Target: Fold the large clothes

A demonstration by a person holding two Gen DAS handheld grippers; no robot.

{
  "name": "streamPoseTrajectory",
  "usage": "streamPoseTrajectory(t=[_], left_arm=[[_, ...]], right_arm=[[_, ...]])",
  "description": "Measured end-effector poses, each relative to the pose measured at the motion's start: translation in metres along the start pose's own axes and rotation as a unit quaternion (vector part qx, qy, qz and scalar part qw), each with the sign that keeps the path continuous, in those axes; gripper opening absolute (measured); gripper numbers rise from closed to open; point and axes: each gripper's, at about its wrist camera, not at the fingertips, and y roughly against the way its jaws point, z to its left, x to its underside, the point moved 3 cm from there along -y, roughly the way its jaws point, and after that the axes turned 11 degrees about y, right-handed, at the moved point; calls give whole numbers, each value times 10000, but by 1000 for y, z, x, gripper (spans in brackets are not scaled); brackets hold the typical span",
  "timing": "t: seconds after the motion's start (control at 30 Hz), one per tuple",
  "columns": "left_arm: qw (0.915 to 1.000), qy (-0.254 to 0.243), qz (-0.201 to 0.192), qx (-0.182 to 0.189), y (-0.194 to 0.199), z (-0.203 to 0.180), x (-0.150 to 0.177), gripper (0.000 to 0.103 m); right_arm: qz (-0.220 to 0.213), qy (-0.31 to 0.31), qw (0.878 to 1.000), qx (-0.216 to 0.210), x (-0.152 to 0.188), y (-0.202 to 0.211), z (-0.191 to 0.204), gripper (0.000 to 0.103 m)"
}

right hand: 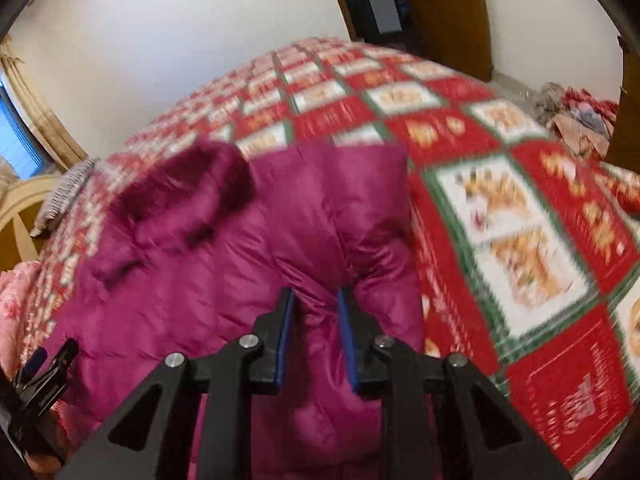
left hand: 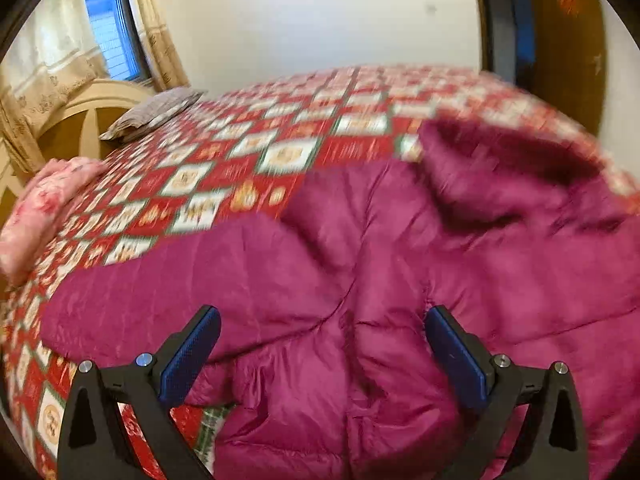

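A large magenta puffer jacket (left hand: 400, 260) with a dark fur collar (left hand: 500, 148) lies spread on the bed. My left gripper (left hand: 320, 320) hangs open just above its near part, with nothing between the pads. In the right wrist view the jacket (right hand: 224, 240) fills the middle and its collar (right hand: 192, 184) lies at the far left. My right gripper (right hand: 314, 300) is narrowed on a fold of the jacket's fabric between its blue pads. The left gripper also shows in the right wrist view at the lower left edge (right hand: 48, 364).
The bed wears a red, white and green patchwork quilt (left hand: 240, 152). A grey pillow (left hand: 152, 116) and a pink folded cloth (left hand: 44, 208) lie by the headboard. A wooden door (right hand: 448, 12) and a heap of clothes (right hand: 576, 116) stand beyond the bed's far corner.
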Motion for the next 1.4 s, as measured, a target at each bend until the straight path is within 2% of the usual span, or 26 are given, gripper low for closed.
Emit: streamPoseTrajectory(t=[0.13,0.23,0.33,0.4,0.47,0.5,0.57,0.6,0.67,0.73,0.8,0.83,0.93,1.0,1.03,1.07,1.17,1.23,1.33,1.4], left_arm=[[9995,143,273,82,-13,4,7,102],[9993,156,314,135,-14,4,8,102],[9972,546,175,486,4,22,4,102],[9902,1197,-266,674,30,60,-5,102],[9840,1589,-444,675,42,96,-13,102],[9813,1771,-505,561,45,118,-17,102],[9756,2089,-678,72,46,169,-26,102],[9722,2222,-713,-210,44,192,-28,102],[9572,2672,-649,-906,35,249,-29,102],[9370,3184,-529,-1334,19,297,-26,102],[9245,3514,-339,-1441,5,325,-19,102],[9181,3708,-78,-1399,-10,340,-15,102],[9058,4089,352,-1051,-37,358,-5,102],[9098,4014,104,-1046,-36,355,-3,101],[9127,3939,8,-1088,-33,352,-1,90],[9155,3863,-14,-1128,-33,349,1,63],[9238,3715,-32,-930,-34,343,0,35],[9271,3696,-110,-614,-30,344,-4,22],[9302,3629,-277,-463,-18,337,-15,18],[9356,3478,-567,-214,4,320,-33,18]], right_arm=[[-225,331,9990,198,5,4,2,20],[-275,489,9977,391,5,4,7,21],[-326,642,9966,397,6,5,7,32],[-350,701,9962,391,6,4,8,35],[-355,723,9959,407,8,5,9,36],[-356,738,9958,403,8,5,10,38],[-362,776,9956,386,9,5,13,42],[-365,805,9954,373,9,5,14,45],[-364,850,9949,391,10,4,16,46],[-354,898,9944,434,10,4,18,47],[-344,945,9938,475,9,3,19,48],[-343,958,9936,488,10,3,20,49],[-337,989,9931,530,11,2,21,49],[-330,1016,9926,570,11,2,22,49],[-327,1029,9924,588,11,2,22,49],[-322,1045,9921,608,11,1,23,49],[-315,1081,9915,648,11,1,24,49],[-320,1082,9915,645,11,1,24,50],[-332,1058,9919,620,11,1,25,50],[-346,1032,9923,585,11,1,24,50]])
